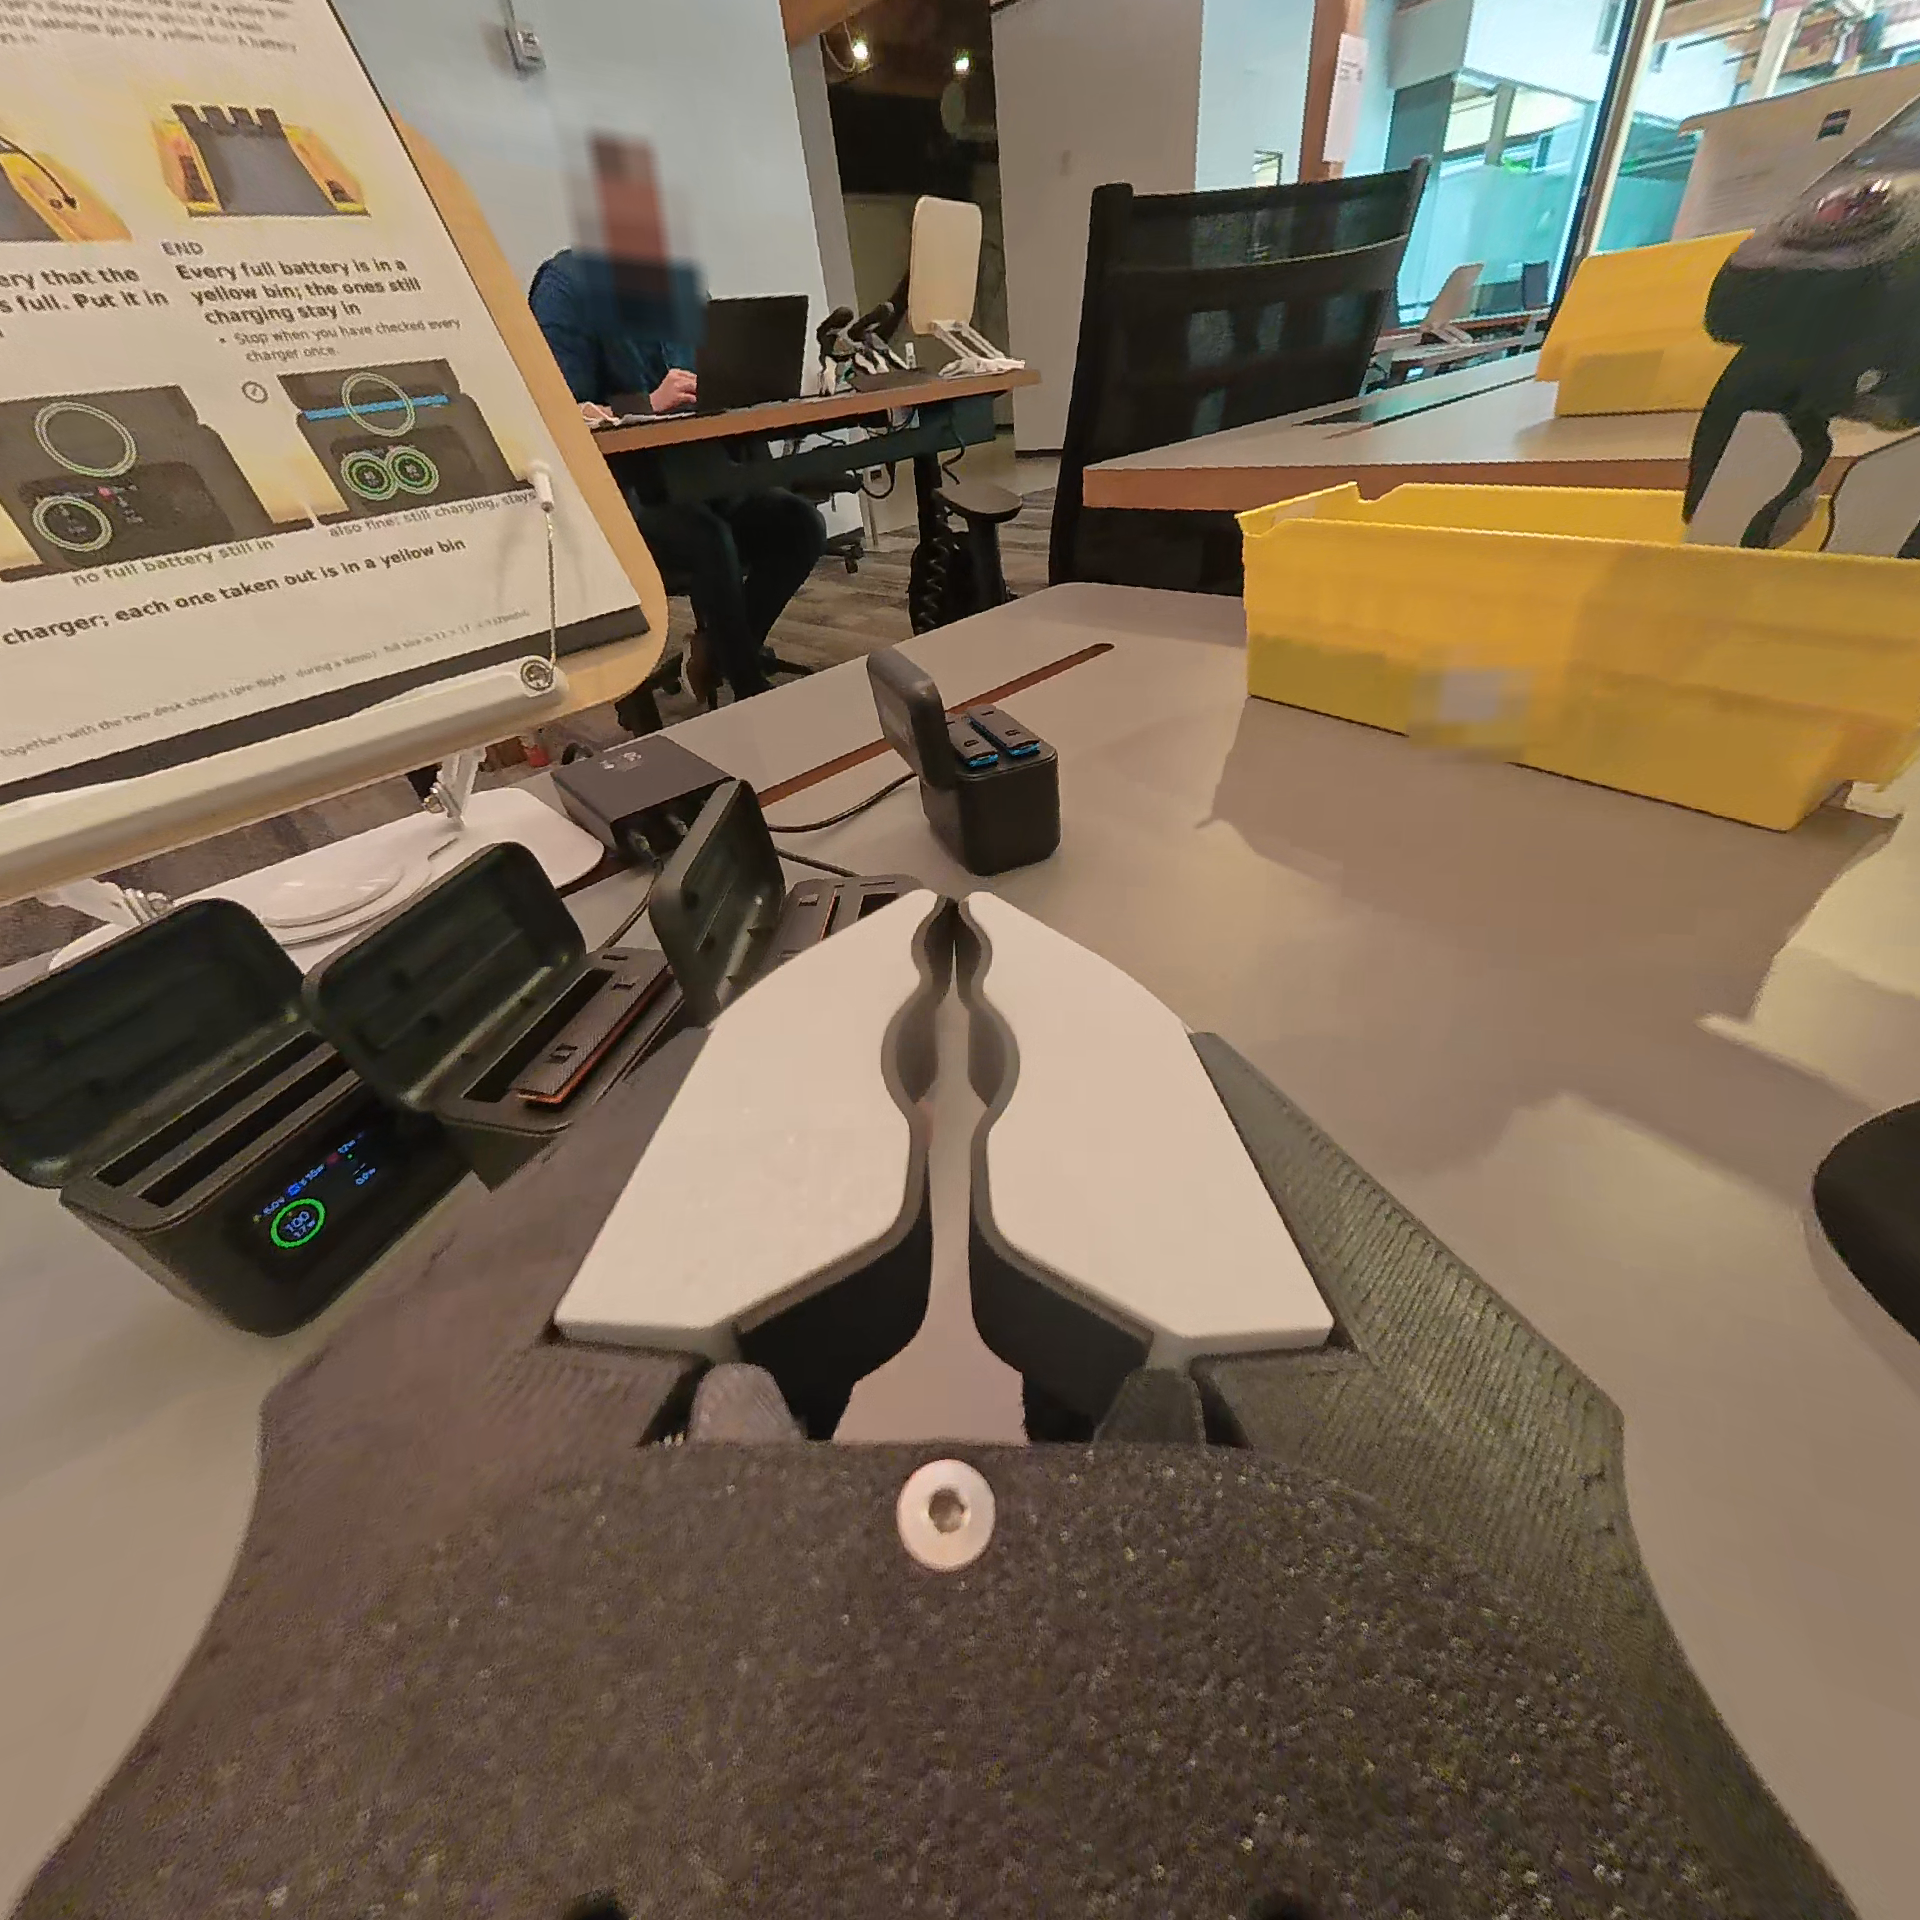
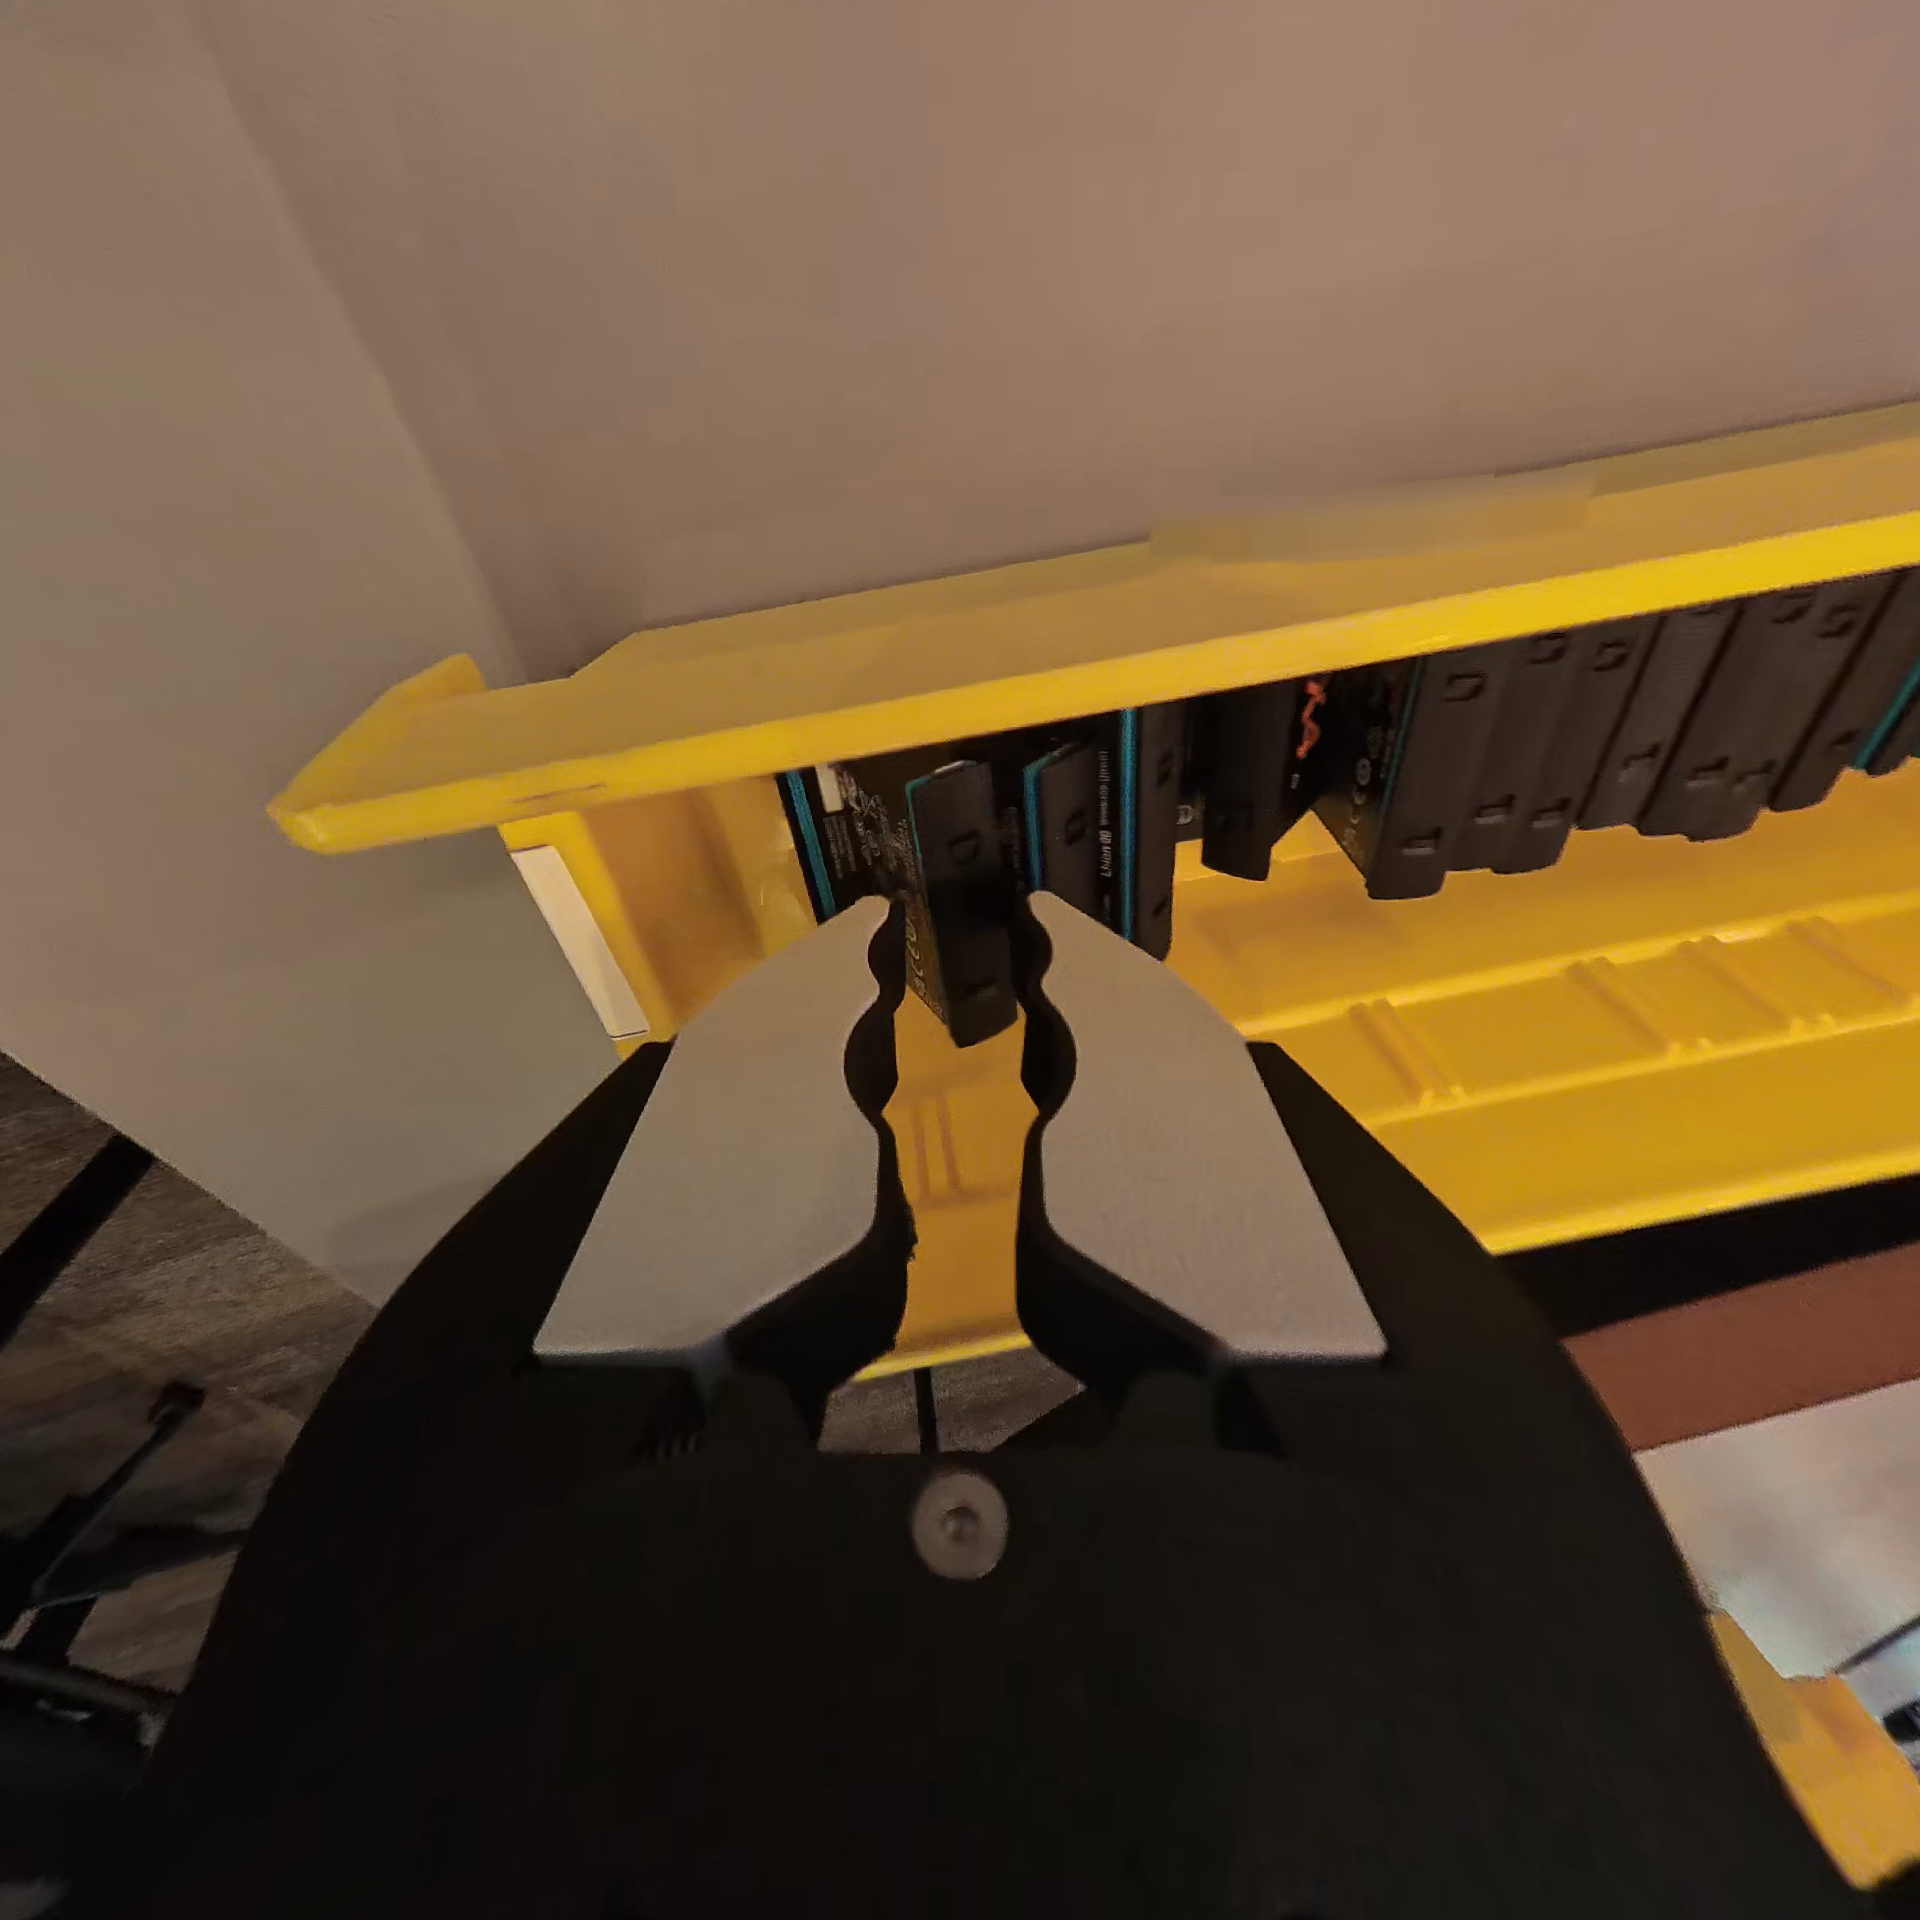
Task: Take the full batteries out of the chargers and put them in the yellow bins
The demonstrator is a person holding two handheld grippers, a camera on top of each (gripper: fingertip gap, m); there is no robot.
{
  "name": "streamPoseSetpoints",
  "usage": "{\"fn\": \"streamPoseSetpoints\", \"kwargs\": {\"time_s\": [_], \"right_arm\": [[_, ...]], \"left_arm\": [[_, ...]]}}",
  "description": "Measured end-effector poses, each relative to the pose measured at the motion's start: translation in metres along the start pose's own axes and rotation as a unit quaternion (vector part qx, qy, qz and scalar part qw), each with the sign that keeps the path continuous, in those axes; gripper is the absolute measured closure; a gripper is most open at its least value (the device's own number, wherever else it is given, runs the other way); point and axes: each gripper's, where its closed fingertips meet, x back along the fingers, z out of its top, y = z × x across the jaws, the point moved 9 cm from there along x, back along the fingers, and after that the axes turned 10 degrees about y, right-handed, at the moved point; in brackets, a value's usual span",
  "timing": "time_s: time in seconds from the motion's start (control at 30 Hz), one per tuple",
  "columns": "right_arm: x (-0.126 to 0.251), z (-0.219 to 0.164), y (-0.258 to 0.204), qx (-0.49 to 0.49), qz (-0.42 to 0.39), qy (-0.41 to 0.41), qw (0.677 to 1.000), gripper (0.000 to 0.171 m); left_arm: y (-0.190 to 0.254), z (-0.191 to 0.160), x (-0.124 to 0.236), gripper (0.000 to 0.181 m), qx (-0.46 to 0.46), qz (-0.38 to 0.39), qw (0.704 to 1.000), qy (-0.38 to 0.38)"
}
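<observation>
In the right wrist view my right gripper hangs over the left end of a yellow bin. It is shut on a black battery with a blue edge, held tilted between the fingertips. Several more batteries stand along the bin's far wall. In the left wrist view my left gripper is shut and empty above the grey table. Open black chargers sit to its left. A further charger ahead holds two blue-tipped batteries. The right gripper shows over the yellow bin.
An instruction sheet on a white stand leans at the left. A black power adapter with cables lies behind the chargers. A second yellow bin sits on the far desk beside a black chair. A person sits at a far desk. Some 40 cm of space lies between my two pairs of fingers.
</observation>
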Motion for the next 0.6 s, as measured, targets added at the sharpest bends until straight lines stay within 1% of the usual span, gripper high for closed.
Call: {"fn": "streamPoseSetpoints", "kwargs": {"time_s": [0.07, 0.13, 0.23, 0.3, 0.37, 0.47, 0.6], "right_arm": [[0.010, 0.003, 0.006, -0.012, -0.026, 0.008, 1.000, 0.149], [0.031, 0.012, 0.014, -0.032, -0.059, 0.048, 0.997, 0.149], [0.068, 0.049, 0.023, -0.050, -0.135, 0.147, 0.979, 0.142], [0.081, 0.084, 0.020, -0.042, -0.175, 0.214, 0.960, 0.135], [0.083, 0.121, 0.013, -0.029, -0.189, 0.272, 0.943, 0.131], [0.073, 0.170, 0.005, -0.025, -0.178, 0.339, 0.923, 0.121], [0.042, 0.218, 0.014, -0.026, -0.135, 0.382, 0.914, 0.102]], "left_arm": [[-0.001, -0.001, 0.000, 0.181, 0.002, 0.002, 1.000, -0.004], [-0.002, -0.002, -0.001, 0.181, 0.003, 0.006, 1.000, -0.009], [-0.004, -0.004, -0.002, 0.181, 0.005, 0.011, 1.000, -0.014], [-0.005, -0.004, -0.002, 0.181, 0.007, 0.012, 1.000, -0.017], [-0.006, -0.004, -0.001, 0.181, 0.006, 0.016, 1.000, -0.020], [-0.008, -0.004, 0.000, 0.181, 0.008, 0.018, 1.000, -0.020], [-0.011, -0.005, 0.000, 0.181, 0.012, 0.019, 1.000, -0.020]]}}
